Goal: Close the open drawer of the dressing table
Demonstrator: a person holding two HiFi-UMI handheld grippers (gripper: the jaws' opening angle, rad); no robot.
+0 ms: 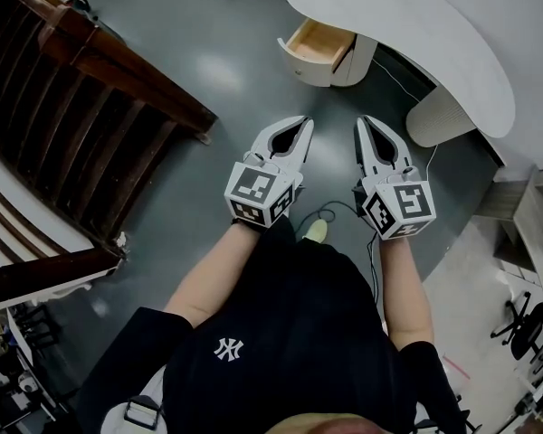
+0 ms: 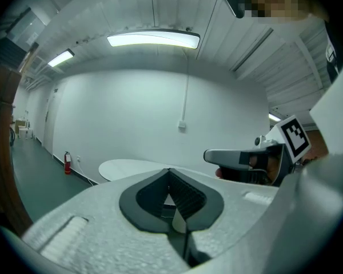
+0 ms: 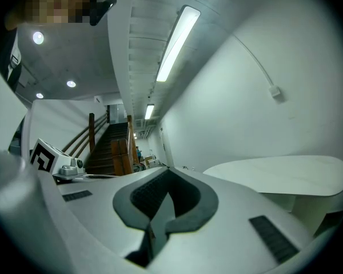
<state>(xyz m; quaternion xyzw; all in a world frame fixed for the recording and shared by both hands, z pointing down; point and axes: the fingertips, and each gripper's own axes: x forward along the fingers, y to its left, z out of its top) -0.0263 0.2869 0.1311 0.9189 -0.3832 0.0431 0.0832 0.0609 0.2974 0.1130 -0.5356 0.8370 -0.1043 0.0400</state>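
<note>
A glossy grey floor [image 1: 208, 70] lies between a dark wooden staircase [image 1: 90, 107] on the left and a white, curved-top dressing table [image 1: 416, 25] at the upper right. Its open drawer [image 1: 319, 48], pale wood inside, juts from the pedestal beneath the top. The left gripper [image 1: 300, 127] and right gripper [image 1: 366, 125] are side by side and level, each with jaws pressed together on nothing, and the drawer is well ahead of their tips.

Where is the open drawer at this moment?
Head view, top centre: the open drawer juts from the cabinet under the left end of the dressing table, ahead of the left gripper and right gripper, neither touching it.
</note>
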